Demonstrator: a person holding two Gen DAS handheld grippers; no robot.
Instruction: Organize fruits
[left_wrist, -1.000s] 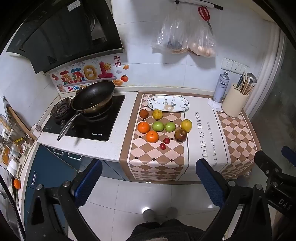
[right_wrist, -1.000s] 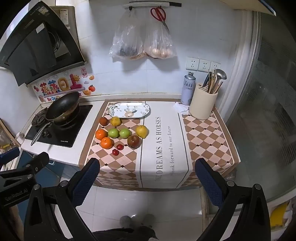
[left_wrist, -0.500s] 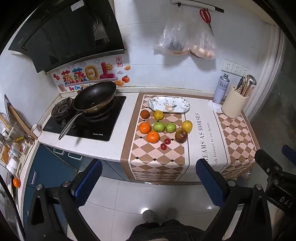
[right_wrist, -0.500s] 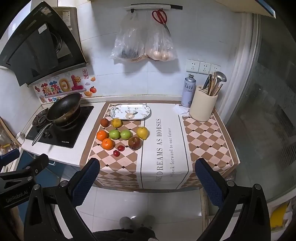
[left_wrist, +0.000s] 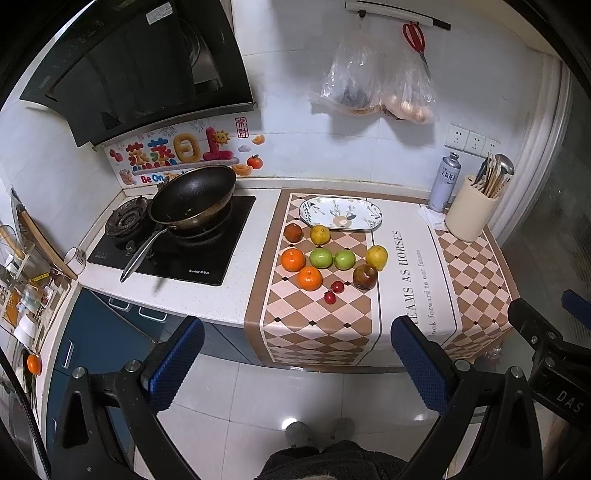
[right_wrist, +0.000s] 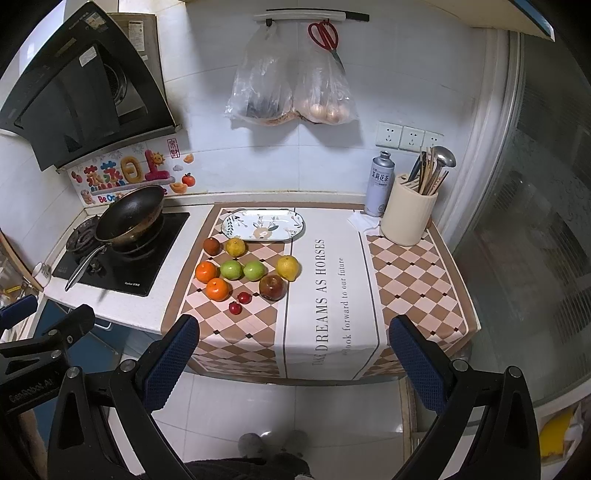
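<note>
Fruits (left_wrist: 325, 258): loose cluster on the checked part of the cloth, near side of the plate, none on the plate.
Far row: brown fruit (left_wrist: 293, 232) left, yellow-orange citrus (left_wrist: 320, 235) right of it, just beside the plate rim.
Middle row: orange (left_wrist: 293, 259), then two green apples (left_wrist: 321, 257) (left_wrist: 344, 259) touching or nearly so, then yellow fruit (left_wrist: 376, 257) at the right end.
Near row: second orange (left_wrist: 309, 277) left, dark red apple (left_wrist: 365, 276) right, two small red fruits (left_wrist: 337, 286) (left_wrist: 329, 297) between and slightly nearer.
Plate (left_wrist: 373, 218): oval, patterned, bare, at the far edge of the cloth.
Cloth (left_wrist: 406, 266): checked with a white lettered band, draped over the near edge of the counter (left_wrist: 240, 288).
Left tongs (left_wrist: 297, 363): wide apart, holding nothing, off the counter over the floor, well short of the fruits.
Right tongs (right_wrist: 293, 360): likewise wide apart and bare, near the cloth's hanging edge, well apart from the fruits.
Pan (left_wrist: 194, 197): on the black hob (left_wrist: 207, 258), left of the cloth, handle pointing near-left.
Utensil holder (left_wrist: 471, 216): cream, far right on the cloth, spray can (left_wrist: 445, 182) just left of it.
Wall: two plastic bags (left_wrist: 373, 88) and red scissors (left_wrist: 415, 37) hanging from a rail above the plate.
Floor: white tile, slippered feet at the bottom of both views.
</note>
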